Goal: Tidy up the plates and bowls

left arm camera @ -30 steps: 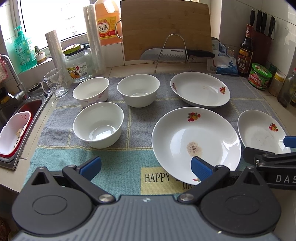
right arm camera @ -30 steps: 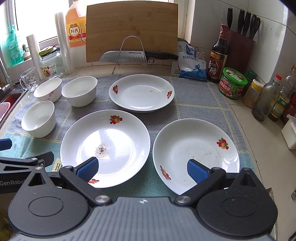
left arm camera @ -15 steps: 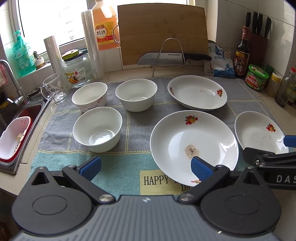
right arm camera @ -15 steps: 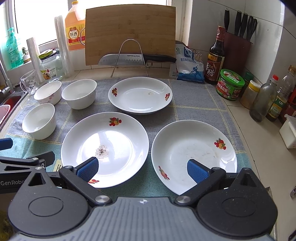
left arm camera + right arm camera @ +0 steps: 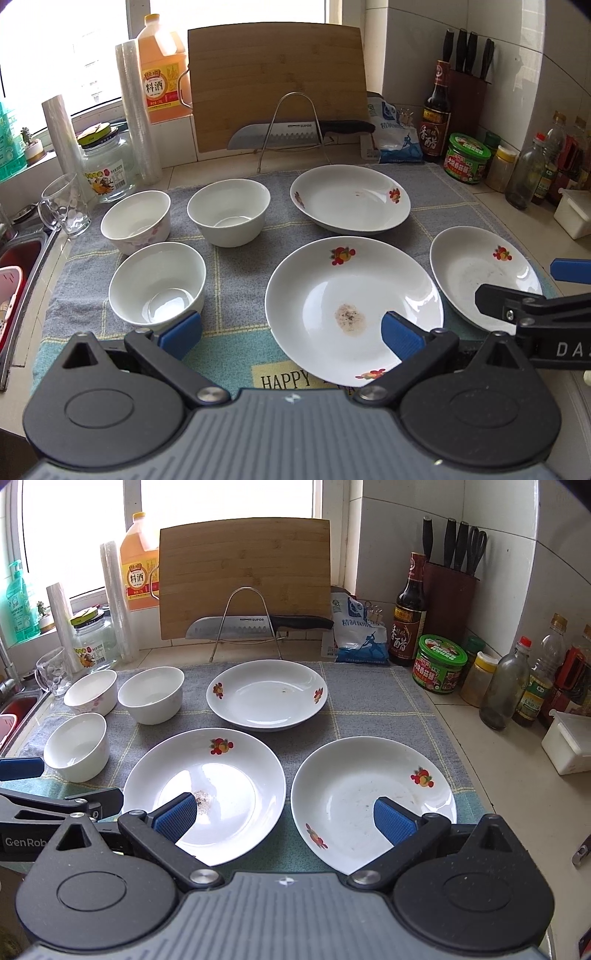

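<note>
Three white bowls stand on the towel at the left: a near bowl (image 5: 157,284), a flowered bowl (image 5: 136,221) and a far bowl (image 5: 229,212). Three white plates with fruit prints lie to their right: a middle plate (image 5: 352,310) with a brown stain, a far plate (image 5: 349,199) and a right plate (image 5: 480,269). My left gripper (image 5: 290,332) hovers open over the towel's front edge, between the near bowl and the middle plate. My right gripper (image 5: 284,818) is open above the gap between the middle plate (image 5: 207,790) and the right plate (image 5: 373,797), holding nothing.
A grey and teal towel (image 5: 236,266) covers the counter. Behind it stand a bamboo cutting board (image 5: 277,85), a knife (image 5: 295,133) on a wire rack, a glass mug (image 5: 64,208), a jar (image 5: 107,170) and sauce bottles (image 5: 410,616). The sink (image 5: 14,277) lies at the left.
Both grippers have risen and tilted up, so the counter's back wall and window show more. Bowls and plates have not moved. Both grippers stay open.
</note>
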The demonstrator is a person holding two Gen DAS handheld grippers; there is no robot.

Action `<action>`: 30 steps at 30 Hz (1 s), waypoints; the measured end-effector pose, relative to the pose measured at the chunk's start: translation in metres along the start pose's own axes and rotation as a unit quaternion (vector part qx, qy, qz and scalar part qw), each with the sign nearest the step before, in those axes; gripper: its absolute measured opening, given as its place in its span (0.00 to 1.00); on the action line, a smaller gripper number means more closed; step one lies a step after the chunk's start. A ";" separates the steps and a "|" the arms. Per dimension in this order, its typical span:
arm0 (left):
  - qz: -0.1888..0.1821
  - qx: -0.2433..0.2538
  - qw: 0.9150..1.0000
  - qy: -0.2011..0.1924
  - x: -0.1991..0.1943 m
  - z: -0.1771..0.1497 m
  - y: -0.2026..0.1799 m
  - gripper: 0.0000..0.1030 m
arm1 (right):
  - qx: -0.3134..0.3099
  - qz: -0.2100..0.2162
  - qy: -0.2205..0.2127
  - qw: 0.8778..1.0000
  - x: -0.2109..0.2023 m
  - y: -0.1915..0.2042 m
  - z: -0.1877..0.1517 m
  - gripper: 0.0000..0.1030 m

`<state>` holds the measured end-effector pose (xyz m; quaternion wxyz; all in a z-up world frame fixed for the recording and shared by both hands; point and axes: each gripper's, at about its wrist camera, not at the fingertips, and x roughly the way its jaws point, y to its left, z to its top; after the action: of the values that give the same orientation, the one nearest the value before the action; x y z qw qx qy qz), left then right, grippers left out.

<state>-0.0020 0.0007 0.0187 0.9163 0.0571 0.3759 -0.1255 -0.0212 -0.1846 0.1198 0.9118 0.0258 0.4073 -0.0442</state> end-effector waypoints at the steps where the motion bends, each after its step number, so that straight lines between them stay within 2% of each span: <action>1: -0.008 0.004 1.000 -0.001 0.001 0.001 0.002 0.99 | 0.003 -0.005 -0.003 1.000 -0.001 0.000 -0.001 1.00; 6: -0.038 0.030 0.999 -0.010 0.004 0.001 0.006 0.99 | 0.012 -0.038 -0.010 0.999 -0.006 -0.001 -0.010 1.00; 13: -0.076 0.052 0.996 0.007 0.018 0.004 0.002 0.99 | 0.019 -0.080 -0.006 0.997 -0.008 -0.015 -0.032 1.00; 16: -0.107 0.050 0.993 0.002 0.019 0.005 -0.001 0.99 | 0.033 -0.081 0.008 0.996 0.001 -0.028 -0.041 1.00; 22: -0.101 0.072 0.992 -0.024 0.019 0.011 -0.021 0.99 | 0.040 -0.057 0.035 0.997 0.031 -0.054 -0.059 1.00; 30: -0.133 0.065 0.989 -0.022 0.033 0.020 -0.040 0.99 | 0.030 -0.018 0.060 0.998 0.067 -0.085 -0.069 1.00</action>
<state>0.0236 -0.0479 0.0093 0.8937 0.0634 0.3513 -0.2717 -0.0365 -0.2678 0.0226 0.8838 0.0490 0.4598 -0.0710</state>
